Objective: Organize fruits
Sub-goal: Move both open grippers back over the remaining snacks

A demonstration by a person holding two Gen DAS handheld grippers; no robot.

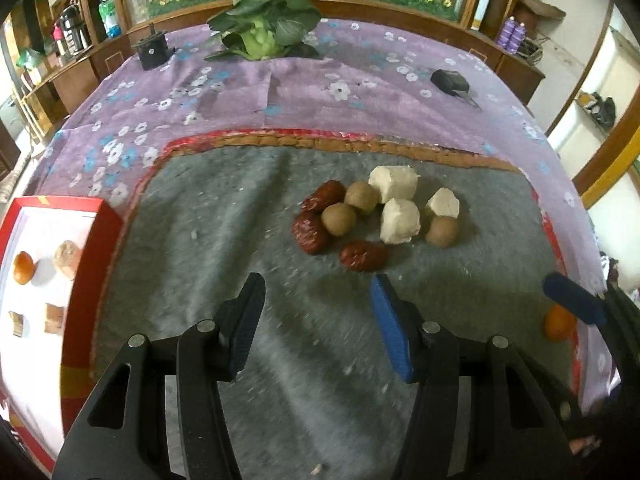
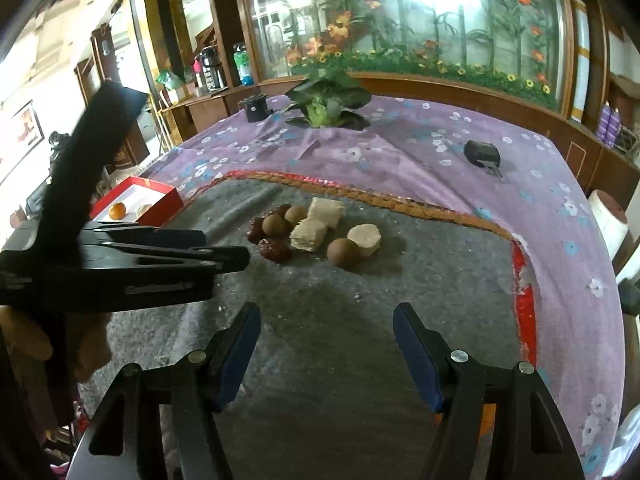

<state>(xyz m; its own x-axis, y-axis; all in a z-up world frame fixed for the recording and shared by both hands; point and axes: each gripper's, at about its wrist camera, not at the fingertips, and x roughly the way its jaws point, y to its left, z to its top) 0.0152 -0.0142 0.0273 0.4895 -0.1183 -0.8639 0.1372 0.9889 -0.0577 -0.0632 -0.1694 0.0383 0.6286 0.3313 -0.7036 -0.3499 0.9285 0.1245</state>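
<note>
Just ahead of the spread left hand-held gripper [image 1: 318, 300] lies the fruit pile [image 1: 376, 216].

The grey mat [image 1: 224, 216] was coarse, matt felt with lint. The purple floral cloth [image 1: 304, 88] on the worktop looked thin and creased. The dates [image 1: 364, 256] were glossy and wrinkled. The cabinet [image 2: 460, 92] was polished wood.

Three red dates [image 1: 316, 216], three brown round fruits [image 1: 339, 219], three white chunks [image 1: 400, 221], two oranges [image 1: 23, 267], one leafy plant [image 1: 262, 26]
</note>
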